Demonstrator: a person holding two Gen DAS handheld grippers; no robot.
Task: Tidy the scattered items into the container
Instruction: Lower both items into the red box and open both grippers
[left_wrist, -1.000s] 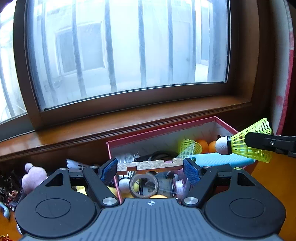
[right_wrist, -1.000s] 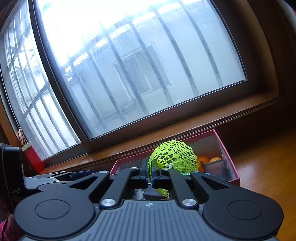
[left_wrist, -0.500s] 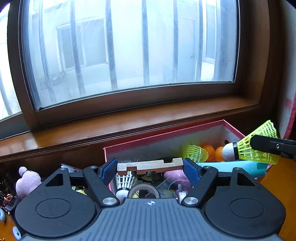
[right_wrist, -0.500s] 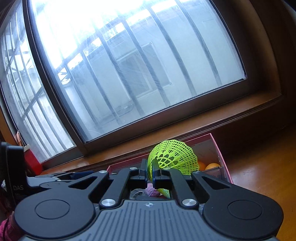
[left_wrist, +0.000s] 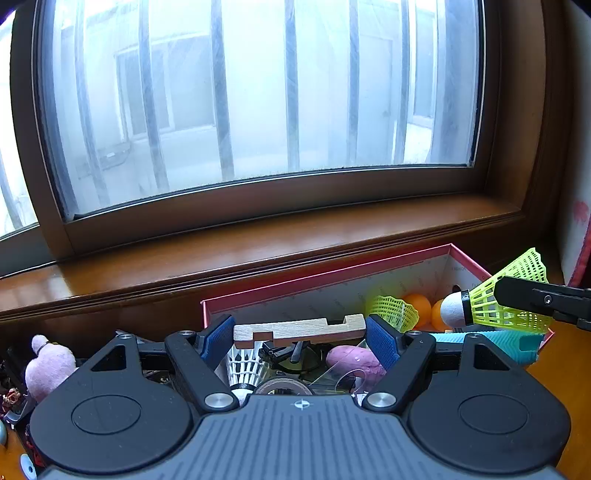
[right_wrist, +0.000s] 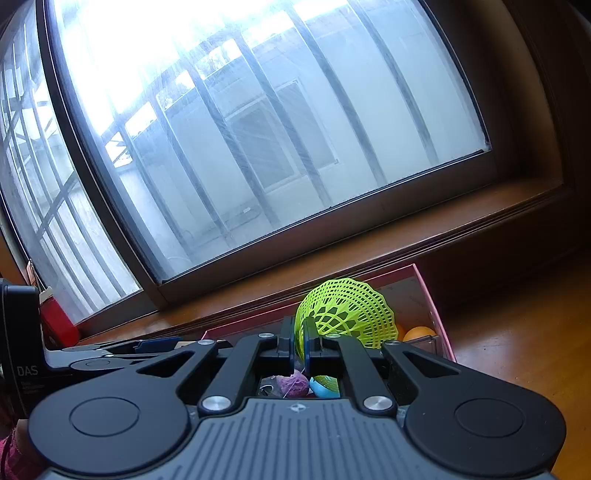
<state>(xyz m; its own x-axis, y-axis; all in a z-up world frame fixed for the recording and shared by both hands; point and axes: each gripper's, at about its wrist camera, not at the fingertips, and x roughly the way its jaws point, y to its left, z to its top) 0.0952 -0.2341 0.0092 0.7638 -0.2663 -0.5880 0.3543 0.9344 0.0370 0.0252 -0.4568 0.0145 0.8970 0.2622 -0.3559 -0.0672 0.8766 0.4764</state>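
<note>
Crosswise, wooden piece (left_wrist: 300, 329) spans left tongs (left_wrist: 300, 338); over box (left_wrist: 332, 280)

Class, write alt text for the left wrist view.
The left claw grips a notched wooden block endwise above a pink-rimmed box of clutter under a barred window. At right, the right claw holds a neon yellow shuttlecock over the box.

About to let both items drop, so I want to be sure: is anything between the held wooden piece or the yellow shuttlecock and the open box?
Nothing visible blocks either. The wooden piece in the left gripper and the yellow shuttlecock in the right gripper are both over the open pink box, which is already cluttered.
</note>
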